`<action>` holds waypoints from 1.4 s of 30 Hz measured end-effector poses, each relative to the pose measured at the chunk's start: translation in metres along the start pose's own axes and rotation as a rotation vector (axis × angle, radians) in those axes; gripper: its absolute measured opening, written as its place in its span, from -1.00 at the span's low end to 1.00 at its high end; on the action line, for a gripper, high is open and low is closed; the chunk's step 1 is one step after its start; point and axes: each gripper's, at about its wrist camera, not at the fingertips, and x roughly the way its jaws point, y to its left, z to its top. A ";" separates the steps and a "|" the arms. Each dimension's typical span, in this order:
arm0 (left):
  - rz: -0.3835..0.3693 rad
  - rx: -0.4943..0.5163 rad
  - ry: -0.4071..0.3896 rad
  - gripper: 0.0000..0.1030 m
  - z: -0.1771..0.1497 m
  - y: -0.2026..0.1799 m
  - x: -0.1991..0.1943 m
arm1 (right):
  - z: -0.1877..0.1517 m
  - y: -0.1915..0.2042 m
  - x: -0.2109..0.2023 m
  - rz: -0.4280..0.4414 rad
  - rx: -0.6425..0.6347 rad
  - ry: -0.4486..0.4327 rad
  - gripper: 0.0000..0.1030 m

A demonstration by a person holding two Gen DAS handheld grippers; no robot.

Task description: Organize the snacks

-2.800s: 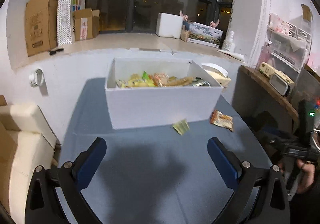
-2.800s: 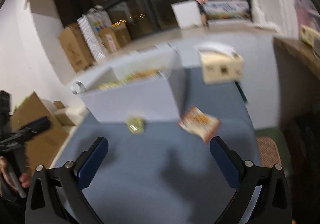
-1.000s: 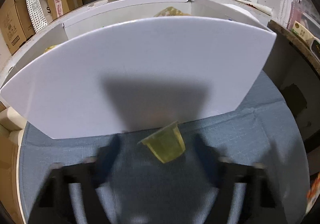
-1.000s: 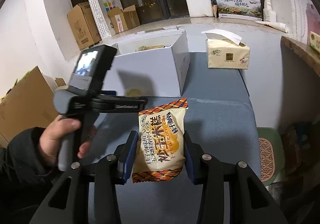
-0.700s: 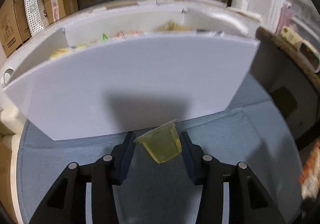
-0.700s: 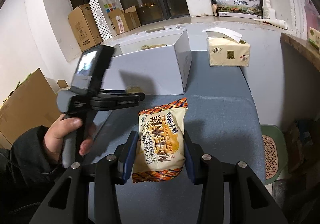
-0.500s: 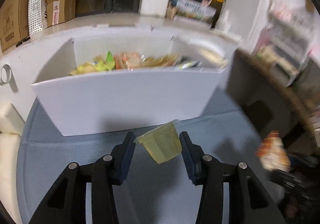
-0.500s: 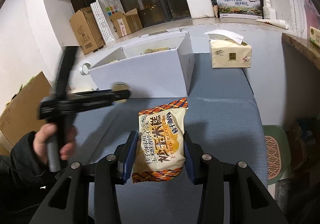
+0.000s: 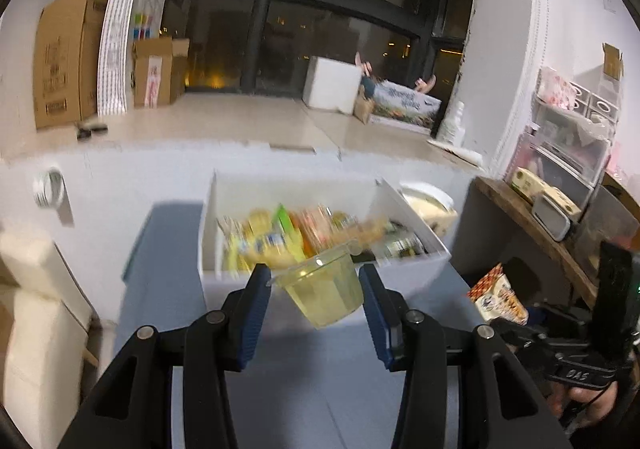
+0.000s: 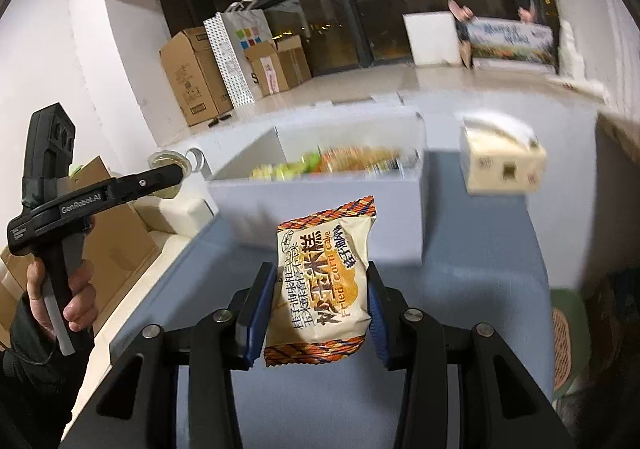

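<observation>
Left wrist view: the left hand-held gripper (image 9: 316,291) clamps a tilted jelly cup (image 9: 322,289) just short of the white snack box (image 9: 416,269), the right hand-held gripper (image 10: 316,309) pinches a corn cake packet (image 10: 322,285); released early, either could miss the box.

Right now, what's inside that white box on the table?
The white box holds a blurred heap of yellow, green and orange snack packets. The jelly cup and the box's near wall hide whatever lies deeper.

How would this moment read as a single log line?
left gripper: grips jelly cup | right gripper: grips corn cake packet | white box: ahead
</observation>
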 end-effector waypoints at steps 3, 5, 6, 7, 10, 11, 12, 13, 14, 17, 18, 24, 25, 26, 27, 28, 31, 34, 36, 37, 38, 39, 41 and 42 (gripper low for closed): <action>0.017 0.009 -0.008 -0.02 0.027 0.007 0.016 | 0.043 -0.001 0.017 -0.021 -0.008 -0.020 -0.10; 0.045 0.035 -0.009 -0.02 0.046 0.008 0.034 | 0.066 -0.004 0.028 -0.026 -0.007 -0.029 -0.10; 0.056 0.043 -0.001 -0.02 0.055 0.010 0.045 | 0.079 -0.006 0.035 -0.031 -0.006 -0.033 -0.10; 0.061 0.046 0.006 -0.02 0.058 0.011 0.051 | 0.092 -0.009 0.043 -0.038 -0.007 -0.030 -0.10; 0.105 0.070 0.026 -0.02 0.074 0.020 0.079 | 0.121 -0.018 0.071 -0.075 -0.003 0.001 -0.10; 0.123 0.074 0.029 -0.02 0.076 0.023 0.086 | 0.127 -0.021 0.079 -0.081 0.002 0.016 -0.10; 0.127 0.074 0.033 -0.02 0.078 0.026 0.089 | 0.133 -0.025 0.087 -0.088 0.008 0.026 -0.10; 0.128 0.071 0.040 -0.01 0.079 0.030 0.096 | 0.138 -0.028 0.095 -0.093 0.012 0.032 -0.10; 0.131 0.064 0.053 0.00 0.081 0.035 0.104 | 0.142 -0.030 0.102 -0.100 0.013 0.040 -0.10; 0.204 0.071 0.088 0.98 0.082 0.046 0.123 | 0.152 -0.039 0.122 -0.169 0.028 0.041 0.67; 0.211 0.062 0.086 1.00 0.081 0.051 0.126 | 0.153 -0.042 0.124 -0.187 0.039 0.036 0.88; 0.197 0.078 0.068 1.00 0.070 0.055 0.123 | 0.143 -0.068 0.128 -0.185 0.159 0.042 1.00; 0.207 0.096 0.058 1.00 0.068 0.051 0.120 | 0.141 -0.067 0.129 -0.204 0.143 0.046 1.00; 0.205 0.111 0.043 1.00 0.067 0.046 0.115 | 0.139 -0.064 0.128 -0.227 0.118 0.048 1.00; 0.199 0.114 0.035 1.00 0.066 0.043 0.110 | 0.137 -0.061 0.126 -0.239 0.100 0.041 1.00; 0.183 0.115 0.025 1.00 0.065 0.040 0.103 | 0.135 -0.057 0.122 -0.247 0.080 0.023 1.00; 0.184 0.102 -0.003 1.00 0.065 0.032 0.084 | 0.129 -0.039 0.105 -0.274 0.015 -0.040 1.00; 0.149 0.069 -0.035 1.00 0.062 0.025 0.059 | 0.124 -0.017 0.081 -0.326 -0.056 -0.116 1.00; 0.127 0.057 -0.030 1.00 0.062 0.021 0.049 | 0.120 -0.003 0.068 -0.359 -0.095 -0.149 1.00; 0.113 0.045 -0.031 1.00 0.061 0.018 0.042 | 0.117 0.004 0.060 -0.373 -0.113 -0.172 1.00; 0.111 0.037 -0.031 1.00 0.058 0.014 0.033 | 0.114 0.010 0.055 -0.373 -0.126 -0.180 1.00; 0.120 0.039 -0.035 1.00 0.056 0.010 0.026 | 0.111 0.015 0.049 -0.366 -0.135 -0.181 1.00; 0.146 0.059 -0.046 1.00 0.050 -0.002 0.013 | 0.103 0.026 0.035 -0.365 -0.134 -0.183 1.00; 0.147 0.065 -0.051 1.00 0.048 -0.008 0.006 | 0.100 0.030 0.030 -0.368 -0.135 -0.179 1.00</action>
